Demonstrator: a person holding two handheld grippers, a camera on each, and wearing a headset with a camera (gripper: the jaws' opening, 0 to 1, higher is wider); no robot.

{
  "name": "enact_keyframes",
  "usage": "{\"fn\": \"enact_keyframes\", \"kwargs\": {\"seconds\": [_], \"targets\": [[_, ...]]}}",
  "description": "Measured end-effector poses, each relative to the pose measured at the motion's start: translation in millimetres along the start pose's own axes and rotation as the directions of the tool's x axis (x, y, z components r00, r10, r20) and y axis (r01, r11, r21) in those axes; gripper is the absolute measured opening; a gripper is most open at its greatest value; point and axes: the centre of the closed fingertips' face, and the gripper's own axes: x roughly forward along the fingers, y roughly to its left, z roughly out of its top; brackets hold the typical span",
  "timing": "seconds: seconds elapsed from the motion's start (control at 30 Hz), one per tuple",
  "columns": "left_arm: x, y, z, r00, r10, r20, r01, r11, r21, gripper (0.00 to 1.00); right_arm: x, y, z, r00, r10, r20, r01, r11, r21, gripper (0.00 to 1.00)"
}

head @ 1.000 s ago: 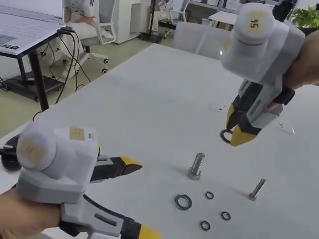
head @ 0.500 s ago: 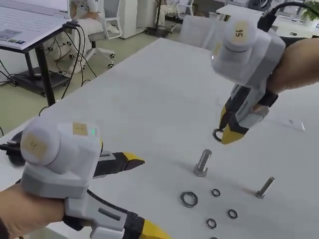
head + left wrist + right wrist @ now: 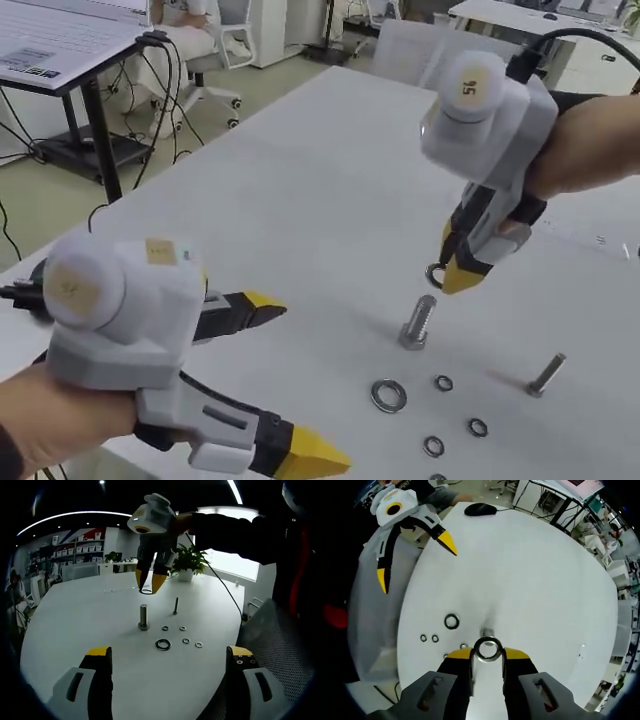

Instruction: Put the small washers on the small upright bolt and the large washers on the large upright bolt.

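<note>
a, tabletop (image 3: pixel 300 170): carries both bolts and every loose washer, with open room left for an approach from above.

b, left hand-held gripper (image 3: pixel 312 386): hovers low at the near edge, jaws wide apart, grasping nothing; probably parked clear of the working path.

c, right hand-held gripper (image 3: pixel 447 278): points steeply down, jaws clamped on the rim of a large washer (image 3: pixel 487 649); leaves the hole free and roughly level, apparently ready for dropping over a shank.

d, large upright bolt (image 3: pixel 418 322): stands head down, threaded end up, just below and slightly beside the held washer; not yet passed through it.

e, small upright bolt (image 3: pixel 546 374): stands well apart to the right, bare.

f, second large washer (image 3: pixel 389 395): lies flat near the foot of the large upright bolt.

g, small washers (image 3: pixel 478 427): number four in the left gripper view; lie flat around the bolts, untouched.

Against the head view of a second ago: c sits closer to the top of d, no longer off to its right. b keeps the same open posture. d to g keep the same layout, with the shift in the picture put down to the head camera.
</note>
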Motion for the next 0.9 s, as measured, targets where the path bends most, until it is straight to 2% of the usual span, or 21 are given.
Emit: {"fn": "enact_keyframes", "kwargs": {"seconds": [0.33, 0.9], "targets": [[-3.4, 11.9, 2.4, 0.9987, 0.046, 0.020, -0.046, 0.999, -0.002, 0.95, 10.9, -3.9, -0.5, 0.9998, 0.012, -0.014, -0.012, 1.000, 0.005, 0.23], [-8.5, 21.0, 5.8, 0.9968, 0.068, 0.042, -0.068, 0.997, -0.020, 0.94, 26.5, -2.4, -2.4, 0.9991, 0.034, -0.027, -0.034, 0.999, 0.009, 0.23]]}}
